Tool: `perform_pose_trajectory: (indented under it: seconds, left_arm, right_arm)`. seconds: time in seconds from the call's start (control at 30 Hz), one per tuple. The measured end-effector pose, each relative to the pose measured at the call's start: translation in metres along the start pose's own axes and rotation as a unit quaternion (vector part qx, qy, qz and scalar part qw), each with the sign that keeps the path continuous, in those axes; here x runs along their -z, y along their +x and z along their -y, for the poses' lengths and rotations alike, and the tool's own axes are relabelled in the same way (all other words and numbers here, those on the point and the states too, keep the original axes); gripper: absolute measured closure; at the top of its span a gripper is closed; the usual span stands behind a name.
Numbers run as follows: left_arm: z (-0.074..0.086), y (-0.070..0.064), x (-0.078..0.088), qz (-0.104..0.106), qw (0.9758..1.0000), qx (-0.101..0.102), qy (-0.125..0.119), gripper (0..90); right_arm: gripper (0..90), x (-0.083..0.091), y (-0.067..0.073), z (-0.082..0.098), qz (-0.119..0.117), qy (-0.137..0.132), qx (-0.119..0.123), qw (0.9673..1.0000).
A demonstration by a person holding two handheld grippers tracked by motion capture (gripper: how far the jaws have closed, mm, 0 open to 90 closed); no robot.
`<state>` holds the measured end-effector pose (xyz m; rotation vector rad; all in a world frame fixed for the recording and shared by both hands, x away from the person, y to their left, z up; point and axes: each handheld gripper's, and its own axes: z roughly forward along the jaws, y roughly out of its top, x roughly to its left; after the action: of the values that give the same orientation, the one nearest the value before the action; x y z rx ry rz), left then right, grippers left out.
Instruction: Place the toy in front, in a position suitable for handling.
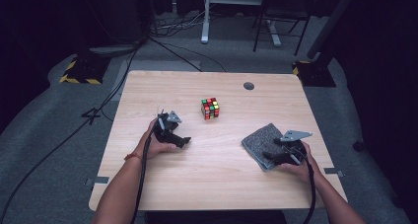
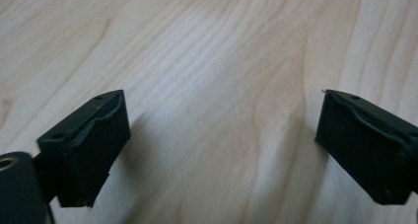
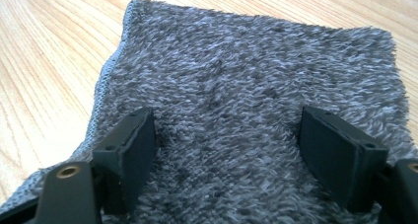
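Near the front edge of the table point(image 1: 148, 189), on the right side, the right gripper point(image 1: 267, 156) sits low over a folded grey cloth point(image 1: 261, 141). In the right gripper view, its 2 black jaws stand wide apart with the fuzzy cloth point(image 3: 256, 81) under and between them, but the pads do not squeeze it, so it holds nothing. The cloth lies flat, close to the right edge of the table. On the left side, a bit farther in, the left gripper point(image 1: 185, 141) points toward the middle of the table. In the left gripper view, its 2 jaws are open too, with just bare wood point(image 2: 217, 61) between them, so it is empty as well. Farther back, near the middle of the table, stands a little colour cube point(image 1: 210, 108), well apart from both grippers and from the cloth. A small dark round hole point(image 1: 249, 86) sits near the back edge. It looks like the step in hand is picking up the cloth. For the next move, the right gripper likely needs to dip down and pinch a fold or an edge of the cloth, because a flat cloth is hard to grab. It may slip away if the jaws close too high.
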<state>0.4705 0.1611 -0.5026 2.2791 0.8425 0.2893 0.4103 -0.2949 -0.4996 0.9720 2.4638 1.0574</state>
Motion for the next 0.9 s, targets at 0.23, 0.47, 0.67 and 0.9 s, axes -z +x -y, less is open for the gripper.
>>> perform_pose_trajectory:
  seconds: [0.23, 0.47, 0.67, 0.9]
  left_arm:
    - [-0.027, 0.003, -0.015, 0.000, 0.9999, -0.009, -0.007, 15.4]
    - [-0.051, 0.008, -0.024, -0.005, 0.9997, -0.013, -0.020, 15.5]
    - [-0.075, 0.011, -0.030, -0.007, 0.9994, -0.016, -0.029, 15.5]
    - [-0.098, 0.009, -0.042, -0.003, 0.9993, -0.019, -0.033, 15.5]
  right_arm:
    - [23.0, 0.001, 0.002, 0.001, 0.007, 0.001, -0.005, 1.0000]
    - [23.0, 0.001, 0.003, 0.001, 0.009, 0.000, -0.007, 0.9999]
    - [23.0, 0.002, 0.003, 0.002, 0.009, -0.001, -0.007, 0.9999]
    - [22.9, 0.002, 0.003, 0.002, 0.008, -0.003, -0.007, 0.9999]
